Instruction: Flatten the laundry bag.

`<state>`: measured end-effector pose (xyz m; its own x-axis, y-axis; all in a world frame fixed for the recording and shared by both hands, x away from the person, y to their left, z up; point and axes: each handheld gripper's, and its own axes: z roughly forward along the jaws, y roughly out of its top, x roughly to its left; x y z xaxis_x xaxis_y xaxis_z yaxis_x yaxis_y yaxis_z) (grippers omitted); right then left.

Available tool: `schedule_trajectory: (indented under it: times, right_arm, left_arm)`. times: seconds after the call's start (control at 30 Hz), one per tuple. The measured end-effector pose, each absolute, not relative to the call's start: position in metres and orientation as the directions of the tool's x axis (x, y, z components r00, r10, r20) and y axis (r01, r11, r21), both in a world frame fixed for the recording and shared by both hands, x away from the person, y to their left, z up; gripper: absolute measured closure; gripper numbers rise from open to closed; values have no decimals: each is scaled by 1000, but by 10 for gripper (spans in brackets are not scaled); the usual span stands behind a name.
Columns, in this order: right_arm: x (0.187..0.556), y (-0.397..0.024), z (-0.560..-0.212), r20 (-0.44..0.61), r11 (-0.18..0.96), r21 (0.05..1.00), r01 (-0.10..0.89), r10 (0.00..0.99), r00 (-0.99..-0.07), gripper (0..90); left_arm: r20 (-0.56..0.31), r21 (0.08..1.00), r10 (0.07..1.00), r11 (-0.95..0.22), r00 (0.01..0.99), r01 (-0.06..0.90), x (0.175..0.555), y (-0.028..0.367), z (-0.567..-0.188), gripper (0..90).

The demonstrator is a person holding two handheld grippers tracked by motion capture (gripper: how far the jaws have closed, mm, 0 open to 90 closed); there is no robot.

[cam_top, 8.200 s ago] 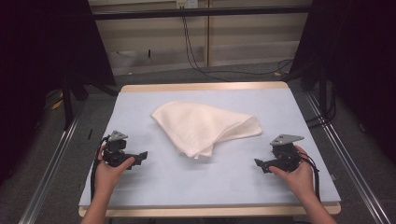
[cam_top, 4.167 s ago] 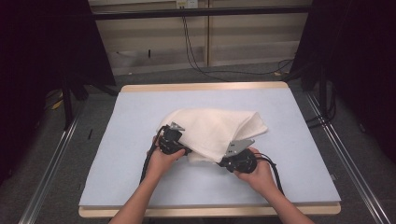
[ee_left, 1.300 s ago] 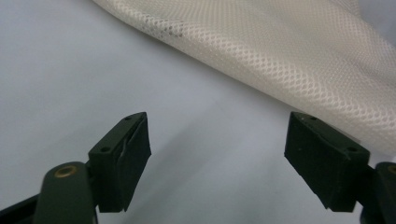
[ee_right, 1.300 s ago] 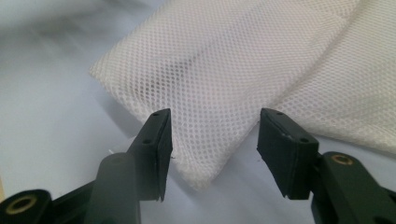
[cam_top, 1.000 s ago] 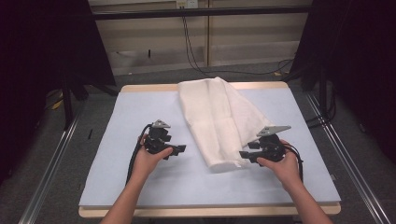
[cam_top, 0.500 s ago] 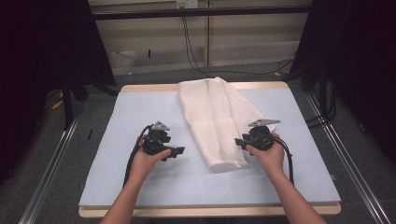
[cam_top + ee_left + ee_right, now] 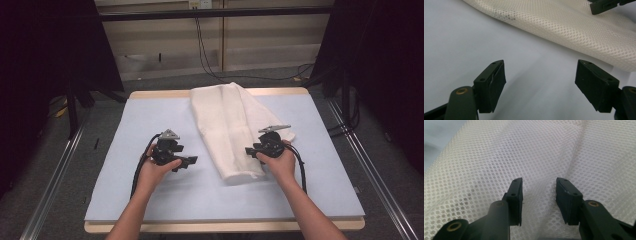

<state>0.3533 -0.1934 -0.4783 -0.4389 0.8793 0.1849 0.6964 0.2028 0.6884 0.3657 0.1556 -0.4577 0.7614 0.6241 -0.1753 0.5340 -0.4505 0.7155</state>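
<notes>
The folded white mesh cloth (image 7: 231, 127) is laid at centre frame on the blue surface (image 7: 150, 115). The left tool (image 7: 190, 161) is held spread over bare surface beside it. The right tool (image 7: 250, 151), jaws recently narrowed, is set against the cloth's right edge; a pinch cannot be confirmed.

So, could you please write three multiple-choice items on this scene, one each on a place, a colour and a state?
1. Where does the mesh cloth lie on the table?
A. from the far edge toward the near side, right of the middle
B. bunched at the near left corner
C. hanging off the left edge

2. What colour is the cloth?
A. dark blue
B. cream-white
C. red

3. How do the left gripper jaws stand?
A. clamped on the cloth
B. fully shut on nothing
C. apart, over bare table beside the cloth

Key: 1 A, the high view shows the long strip running from the far edge; 2 B, both gripper views show pale mesh; 3 C, the left gripper view shows table between the jaws.
</notes>
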Motion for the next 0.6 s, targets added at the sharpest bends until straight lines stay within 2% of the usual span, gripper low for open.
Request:
schedule_trajectory:
  times: [0.4, 0.43, 0.47, 0.6]
  right_arm:
    - [353, -194, -480, 187, 171, 681, 712, 900, -394, 637]
    - [354, -195, -482, 178, 181, 688, 703, 897, -405, 680]
    - [353, -194, -480, 182, 175, 684, 708, 899, -398, 768]
    - [351, -192, -477, 160, 213, 702, 680, 883, -442, 865]
  left_arm:
    - [-180, 717, 616, -452, 767, 531, 365, 154, -457, 256]
    - [-181, 720, 615, -448, 768, 529, 365, 153, -458, 258]
    - [-186, 720, 614, -446, 767, 532, 365, 153, -458, 258]
    - [-188, 724, 606, -446, 773, 525, 365, 152, -457, 266]
